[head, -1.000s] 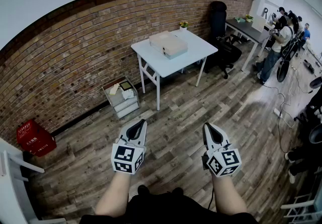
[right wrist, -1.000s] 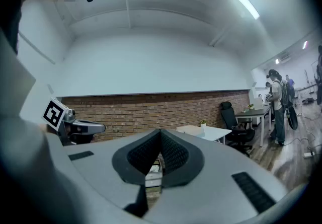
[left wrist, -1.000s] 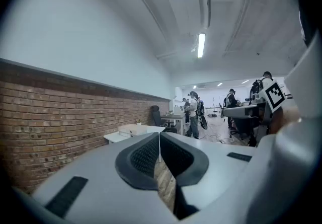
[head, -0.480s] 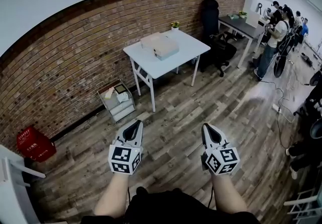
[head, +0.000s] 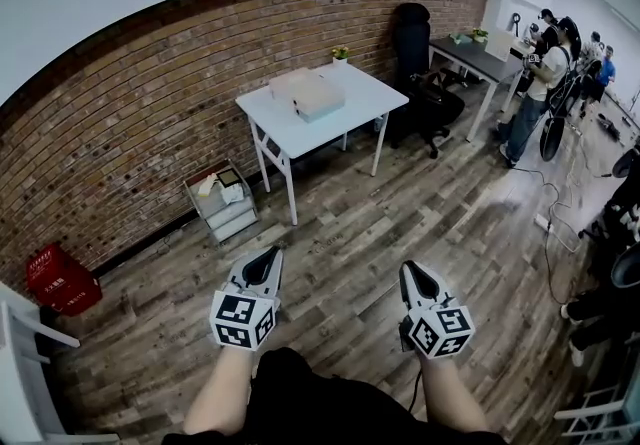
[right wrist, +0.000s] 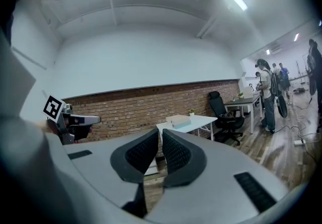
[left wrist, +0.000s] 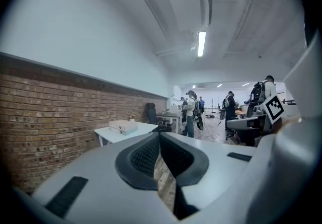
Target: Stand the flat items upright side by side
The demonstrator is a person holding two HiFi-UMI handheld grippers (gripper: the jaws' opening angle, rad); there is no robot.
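Two pale flat boxes point(head: 307, 93) lie stacked on a white table point(head: 360, 111) by the brick wall, well ahead of me. The left gripper view shows them small point(left wrist: 123, 127), and the right gripper view shows them too point(right wrist: 179, 122). My left gripper point(head: 268, 255) hovers over the wooden floor, far short of the table, with its pads pressed together point(left wrist: 159, 135) and nothing in them. My right gripper point(head: 408, 269) is level with it. Its jaws have just parted by a sliver point(right wrist: 161, 132) and hold nothing.
A low wire shelf cart point(head: 222, 198) stands left of the table, and a red crate point(head: 62, 278) sits by the wall. A black office chair point(head: 415, 28) and a dark desk point(head: 482, 53) stand to the right, with people point(head: 540, 83) and cables beyond. A small plant point(head: 341, 53) is on the table.
The table and cart have slid left in the head view as I walk. Both grippers sit a little lower in the picture. Nothing was picked up.
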